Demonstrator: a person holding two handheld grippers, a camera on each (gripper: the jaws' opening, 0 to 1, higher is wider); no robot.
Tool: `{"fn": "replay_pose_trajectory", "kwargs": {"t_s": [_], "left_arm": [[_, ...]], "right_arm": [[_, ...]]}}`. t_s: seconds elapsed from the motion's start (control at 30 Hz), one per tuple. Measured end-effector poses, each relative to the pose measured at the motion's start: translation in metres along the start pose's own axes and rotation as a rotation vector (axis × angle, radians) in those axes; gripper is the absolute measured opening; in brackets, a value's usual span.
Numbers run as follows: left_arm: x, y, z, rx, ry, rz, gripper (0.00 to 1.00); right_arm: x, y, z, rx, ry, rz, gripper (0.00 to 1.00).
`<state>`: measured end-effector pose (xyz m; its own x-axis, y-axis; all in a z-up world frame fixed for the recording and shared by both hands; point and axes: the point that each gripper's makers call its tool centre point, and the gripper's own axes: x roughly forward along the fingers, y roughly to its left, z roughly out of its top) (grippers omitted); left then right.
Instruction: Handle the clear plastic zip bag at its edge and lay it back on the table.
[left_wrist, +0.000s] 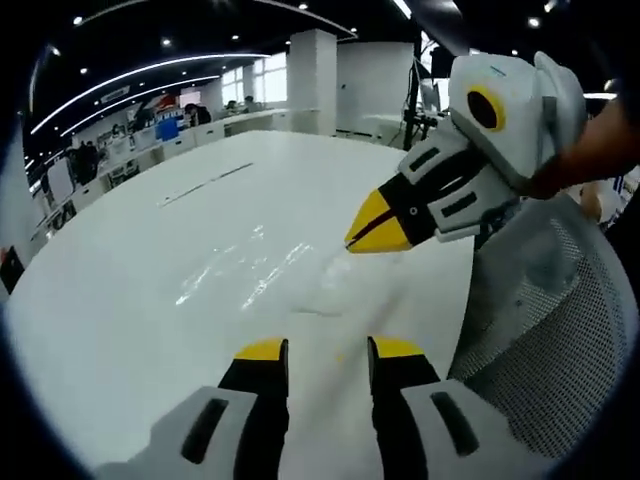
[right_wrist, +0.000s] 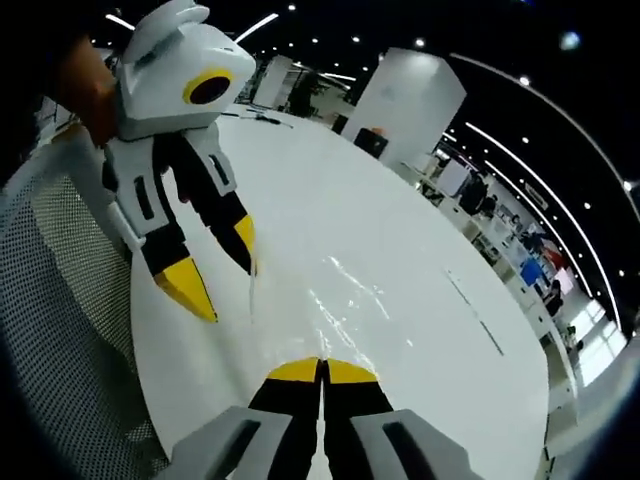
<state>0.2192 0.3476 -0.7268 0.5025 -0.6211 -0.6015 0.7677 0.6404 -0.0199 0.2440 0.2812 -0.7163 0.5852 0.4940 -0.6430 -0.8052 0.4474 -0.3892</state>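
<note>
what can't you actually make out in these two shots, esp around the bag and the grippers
- Zip bag: clear film on a white table; in both views glare hides its outline and its zip edge.
- Right gripper: jaws together, but whether film is pinched between them is too faint to tell.
- Left gripper: its jaws stand apart; contact with the bag is unclear.
- Mesh chair: cut off by the view's edge.

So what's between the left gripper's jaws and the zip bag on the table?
Bare white table: in the left gripper view, the open left gripper sits just short of the clear zip bag.
</note>
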Motion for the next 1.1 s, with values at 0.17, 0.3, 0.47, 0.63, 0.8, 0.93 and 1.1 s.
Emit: {"fn": "replay_pose_trajectory", "kwargs": {"t_s": [0.17, 0.3, 0.47, 0.63, 0.8, 0.93, 1.1], "left_arm": [[-0.010, 0.009, -0.001, 0.017, -0.025, 0.026, 0.33], [-0.017, 0.007, 0.003, 0.038, -0.059, 0.033, 0.34], [-0.021, 0.004, 0.003, 0.057, -0.063, 0.031, 0.36], [-0.023, 0.004, 0.002, 0.067, -0.058, 0.032, 0.36], [-0.025, 0.009, 0.001, 0.067, -0.056, 0.047, 0.33], [-0.030, 0.013, 0.003, 0.065, -0.067, 0.057, 0.32], [-0.037, 0.019, 0.011, 0.048, -0.101, 0.060, 0.34]], "right_arm": [[0.009, 0.004, -0.010, -0.002, 0.055, 0.000, 0.00], [0.018, 0.006, -0.018, 0.028, 0.078, -0.011, 0.00], [0.030, 0.012, -0.023, 0.139, 0.073, 0.013, 0.00], [0.024, 0.008, -0.021, 0.206, 0.030, 0.033, 0.10], [0.012, 0.003, -0.023, 0.314, -0.030, 0.046, 0.32], [-0.007, -0.009, -0.027, 0.433, -0.078, 0.014, 0.45], [-0.023, -0.018, -0.043, 0.477, -0.075, -0.021, 0.58]]}}
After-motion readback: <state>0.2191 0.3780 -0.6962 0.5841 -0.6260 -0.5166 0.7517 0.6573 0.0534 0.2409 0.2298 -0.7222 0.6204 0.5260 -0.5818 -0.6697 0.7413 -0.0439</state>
